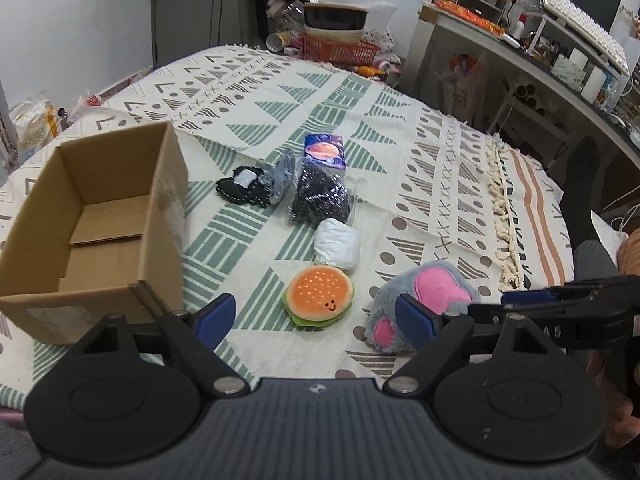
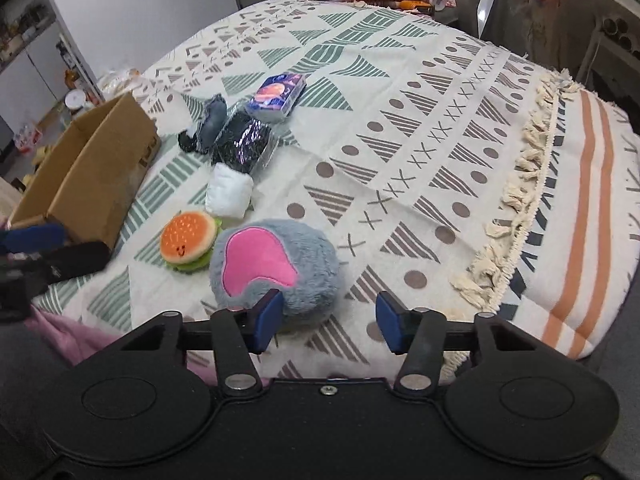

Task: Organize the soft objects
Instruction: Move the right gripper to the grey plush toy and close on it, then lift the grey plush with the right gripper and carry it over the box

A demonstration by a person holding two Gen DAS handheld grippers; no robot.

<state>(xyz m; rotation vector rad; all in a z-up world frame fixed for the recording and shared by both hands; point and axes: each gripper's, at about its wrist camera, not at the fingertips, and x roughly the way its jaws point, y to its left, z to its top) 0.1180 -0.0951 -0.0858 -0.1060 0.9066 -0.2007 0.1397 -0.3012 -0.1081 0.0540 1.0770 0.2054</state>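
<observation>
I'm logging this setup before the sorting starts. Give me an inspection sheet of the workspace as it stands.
Surface: patterned blanket over a bed, lightly wrinkled.
Job's things: open cardboard box, nothing seen inside; burger plush, grey and pink plush, white bundle, black bagged item, tissue pack, dark fabric pieces, all lying on the blanket outside the box.
Clutter: red basket with stacked bowls beyond the bed.
Grippers: left gripper open, empty; right gripper open, empty, near the grey plush.
Cables: some by the desk.
Surroundings: crowded desk, keyboard, shelves.
</observation>
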